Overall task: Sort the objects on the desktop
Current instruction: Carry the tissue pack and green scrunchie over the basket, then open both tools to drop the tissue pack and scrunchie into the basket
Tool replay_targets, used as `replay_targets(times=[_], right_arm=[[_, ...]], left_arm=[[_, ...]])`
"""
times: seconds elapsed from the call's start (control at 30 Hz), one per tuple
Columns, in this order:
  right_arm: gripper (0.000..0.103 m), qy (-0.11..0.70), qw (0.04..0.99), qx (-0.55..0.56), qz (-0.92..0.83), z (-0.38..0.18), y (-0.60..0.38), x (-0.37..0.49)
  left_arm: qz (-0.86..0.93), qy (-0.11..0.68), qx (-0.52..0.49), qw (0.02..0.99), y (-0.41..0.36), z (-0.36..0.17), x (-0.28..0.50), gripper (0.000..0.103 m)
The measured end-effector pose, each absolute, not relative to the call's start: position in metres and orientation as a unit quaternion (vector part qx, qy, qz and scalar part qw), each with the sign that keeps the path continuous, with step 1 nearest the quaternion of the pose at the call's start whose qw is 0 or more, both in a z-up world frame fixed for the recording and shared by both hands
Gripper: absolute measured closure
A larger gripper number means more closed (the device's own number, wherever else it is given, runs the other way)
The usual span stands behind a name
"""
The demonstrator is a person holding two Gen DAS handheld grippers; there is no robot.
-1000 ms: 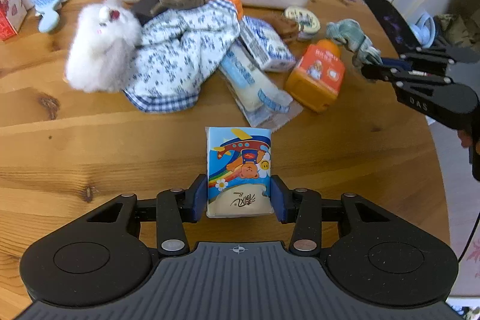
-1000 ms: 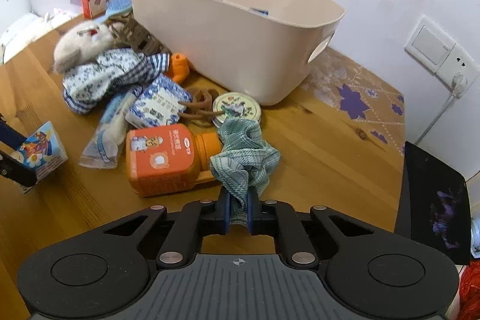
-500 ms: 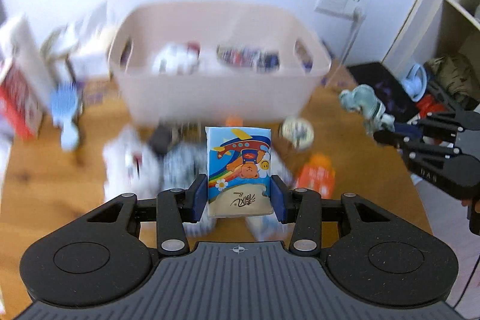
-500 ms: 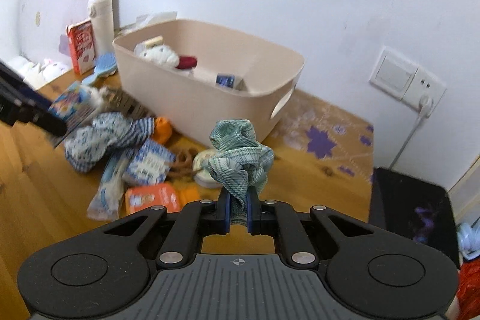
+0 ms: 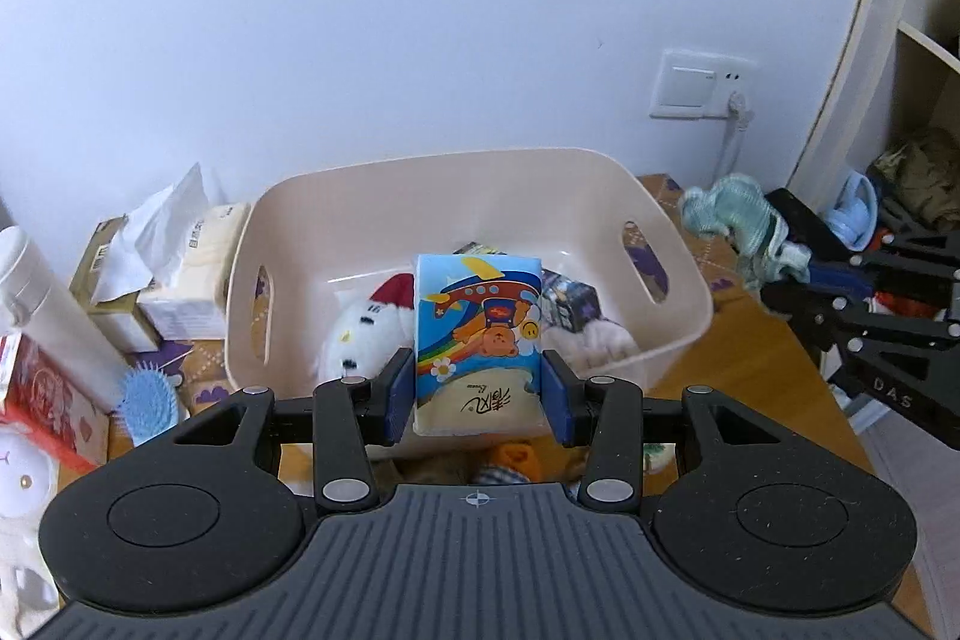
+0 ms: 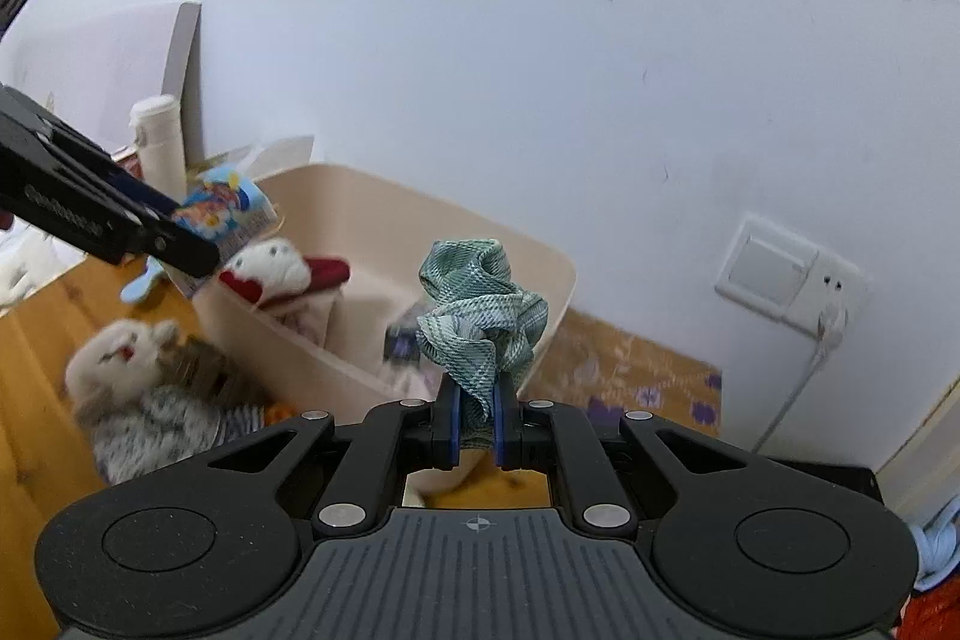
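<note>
Tissue pack (image 5: 477,340) lifted binward, clamped between pads (image 5: 397,397).

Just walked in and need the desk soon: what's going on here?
A person is tidying the desk with two tools. The left hand-held gripper holds a cartoon tissue pack at the beige bin; the right hand-held gripper pinches a green checked cloth. A plush toy remains outside.
</note>
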State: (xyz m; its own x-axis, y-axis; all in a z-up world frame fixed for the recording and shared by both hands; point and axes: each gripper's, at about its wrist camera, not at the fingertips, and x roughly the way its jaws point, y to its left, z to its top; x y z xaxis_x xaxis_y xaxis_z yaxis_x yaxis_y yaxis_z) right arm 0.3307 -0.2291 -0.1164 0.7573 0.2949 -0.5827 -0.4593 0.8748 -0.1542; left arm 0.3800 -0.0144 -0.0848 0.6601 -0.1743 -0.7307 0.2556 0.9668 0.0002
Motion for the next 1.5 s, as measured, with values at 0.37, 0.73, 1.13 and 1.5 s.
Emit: replay_targets(times=[0.37, 0.73, 1.13, 1.5], right_arm=[[0.093, 0.281, 0.928, -0.148, 0.194, -0.109, -0.206, 0.376], [0.093, 0.338, 0.912, -0.12, 0.198, -0.134, -0.179, 0.402], [0.076, 0.383, 0.899, -0.093, 0.192, -0.155, -0.17, 0.402], [0.044, 0.347, 0.915, -0.081, 0.188, -0.128, -0.173, 0.371]], left_arm=[[-0.117, 0.407, 0.072, 0.903, -0.019, -0.098, 0.433, 0.058], [-0.082, 0.471, 0.057, 0.876, -0.017, -0.132, 0.462, 0.058], [-0.094, 0.495, 0.054, 0.862, -0.023, -0.135, 0.453, 0.049], [-0.08, 0.476, 0.043, 0.874, -0.004, -0.107, 0.424, 0.025]])
